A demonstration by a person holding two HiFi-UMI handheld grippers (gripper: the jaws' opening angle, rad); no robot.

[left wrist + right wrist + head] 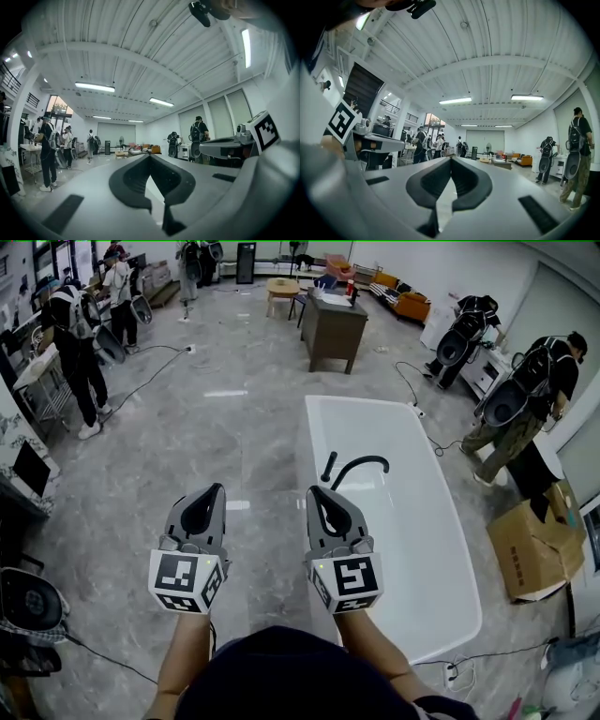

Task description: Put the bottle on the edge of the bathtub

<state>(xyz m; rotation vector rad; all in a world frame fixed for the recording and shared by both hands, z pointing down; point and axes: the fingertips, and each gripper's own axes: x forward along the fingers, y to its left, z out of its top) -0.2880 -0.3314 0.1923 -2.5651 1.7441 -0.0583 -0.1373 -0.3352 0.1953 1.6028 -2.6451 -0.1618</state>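
Observation:
The white bathtub (314, 442) stands lengthwise at the right of the head view, with a black curved faucet (361, 465) on its near-left rim. I see no bottle near the tub or in either gripper. My left gripper (217, 488) hangs over the grey floor left of the tub, jaws shut and empty. My right gripper (312, 491) sits over the tub's left rim, also shut and empty. In the left gripper view the jaws of the left gripper (150, 155) meet at the tips. The right gripper (451, 158) shows the same in its own view. Both point level across the room.
A brown desk (333, 329) stands beyond the tub. A cardboard box (530, 549) lies to the tub's right. Several people with backpack rigs stand around the room, one at the left (80, 362) and one at the right (525, 399). Cables run across the floor (150, 381).

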